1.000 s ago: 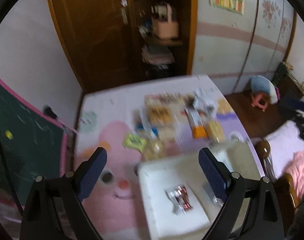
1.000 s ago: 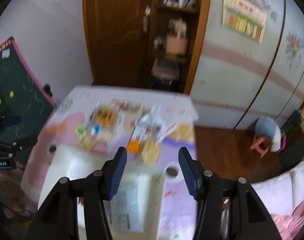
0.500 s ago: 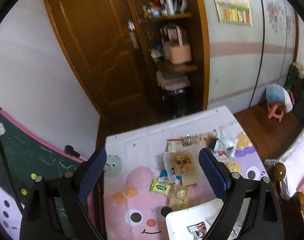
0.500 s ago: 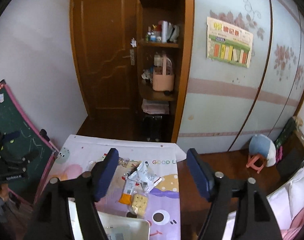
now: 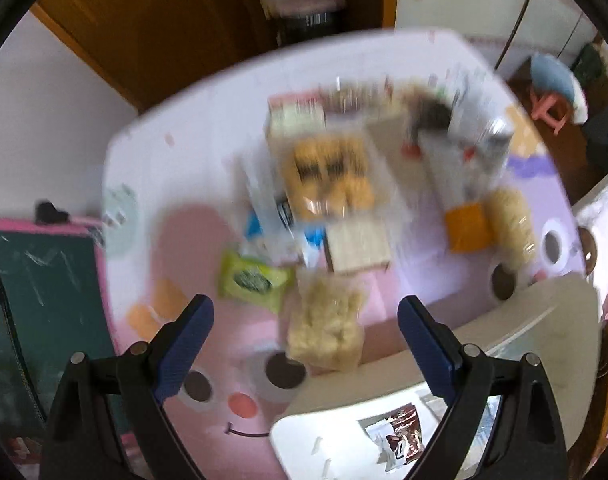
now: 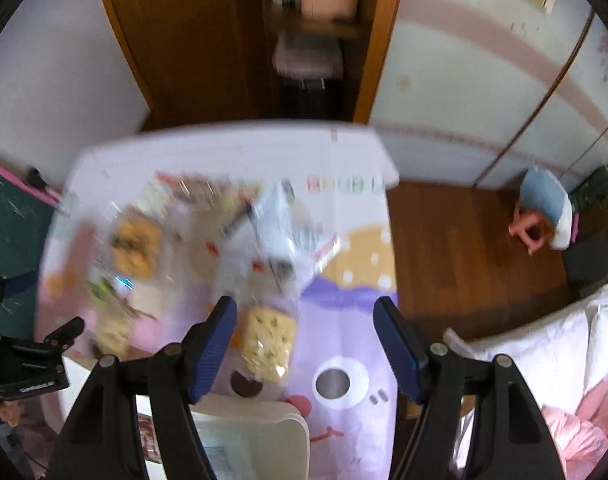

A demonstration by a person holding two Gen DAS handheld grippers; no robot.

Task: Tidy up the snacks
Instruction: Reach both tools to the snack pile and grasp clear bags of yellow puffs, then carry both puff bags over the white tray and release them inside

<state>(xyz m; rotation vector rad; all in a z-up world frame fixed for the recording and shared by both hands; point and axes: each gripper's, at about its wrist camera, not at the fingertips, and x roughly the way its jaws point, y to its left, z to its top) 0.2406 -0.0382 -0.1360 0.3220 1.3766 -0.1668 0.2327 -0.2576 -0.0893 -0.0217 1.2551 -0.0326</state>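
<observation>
My left claw (image 5: 306, 318) gapes wide, empty, above the crinkly clear bag of pale puffed snacks (image 5: 326, 330) lying on the counter (image 5: 192, 128) beside the white bin (image 5: 544, 308) — light, crushable; I'd pinch its sealed edge.

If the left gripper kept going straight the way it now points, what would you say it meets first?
Most likely the clear bag of pale puffed snacks, which lies on the mat between the open fingers of the left gripper. The picture is blurred and gives little depth, so that is a best guess.
</observation>
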